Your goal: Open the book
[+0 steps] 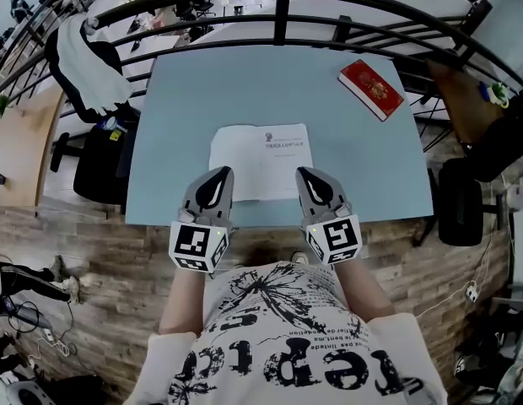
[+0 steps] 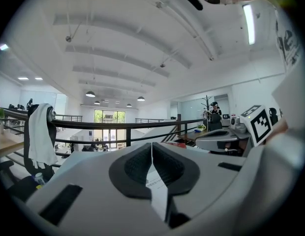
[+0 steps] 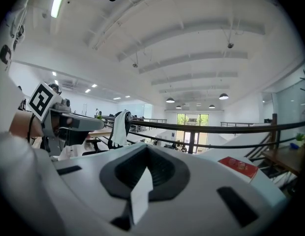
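Note:
A white book lies open and flat on the pale blue table, near its front edge. My left gripper hovers over the lower edge of the left page with its jaws shut and nothing visibly between them. My right gripper hovers over the lower right page, also shut. In the left gripper view the pads of the left gripper meet, and a sliver of printed page shows below them. The right gripper view shows the right gripper closed in the same way above a white strip of page.
A closed red book lies at the table's far right corner, also in the right gripper view. A dark metal railing runs behind the table. A chair draped with white cloth stands to the left. Another chair stands at the right.

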`<state>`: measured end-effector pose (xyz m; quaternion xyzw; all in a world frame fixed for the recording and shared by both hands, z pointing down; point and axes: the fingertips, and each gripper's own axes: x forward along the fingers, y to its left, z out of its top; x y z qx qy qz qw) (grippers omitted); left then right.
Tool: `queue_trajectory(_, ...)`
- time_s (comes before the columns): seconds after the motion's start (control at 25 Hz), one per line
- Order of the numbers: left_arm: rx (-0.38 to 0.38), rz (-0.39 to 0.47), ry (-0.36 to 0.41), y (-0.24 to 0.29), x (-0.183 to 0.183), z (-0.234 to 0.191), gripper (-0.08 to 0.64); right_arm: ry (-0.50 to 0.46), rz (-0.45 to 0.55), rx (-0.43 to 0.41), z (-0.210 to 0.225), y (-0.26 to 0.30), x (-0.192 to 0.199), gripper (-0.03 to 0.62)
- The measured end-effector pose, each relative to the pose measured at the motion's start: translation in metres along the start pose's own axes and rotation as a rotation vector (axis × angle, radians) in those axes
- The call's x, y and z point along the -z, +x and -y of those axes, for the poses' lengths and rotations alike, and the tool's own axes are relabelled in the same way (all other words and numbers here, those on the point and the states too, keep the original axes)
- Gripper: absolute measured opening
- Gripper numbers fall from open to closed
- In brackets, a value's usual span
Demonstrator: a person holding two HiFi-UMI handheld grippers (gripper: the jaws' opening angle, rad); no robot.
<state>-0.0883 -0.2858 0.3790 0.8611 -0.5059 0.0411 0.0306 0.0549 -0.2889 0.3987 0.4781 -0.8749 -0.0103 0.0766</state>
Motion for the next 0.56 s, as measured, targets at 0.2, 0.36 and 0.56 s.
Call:
queue_trajectory(0.2,0.003,-0.001,-0.01,-0.004,0.002,-0.003,0.023,0.002,0.001,-0.009,-0.006,0.002,0.002,0.008)
queue_trajectory(0.36,0.003,-0.003,-0.01,-0.008,0.002,-0.006,0.023,-0.005,-0.006,-0.007,-0.01,0.003,0.003,0.008)
queue_trajectory(0.56,-0.006,-0.009,-0.014,-0.011,0.002,-0.011,0.023,-0.026,-0.02,0.012,-0.012,0.003,0.002,0.008)
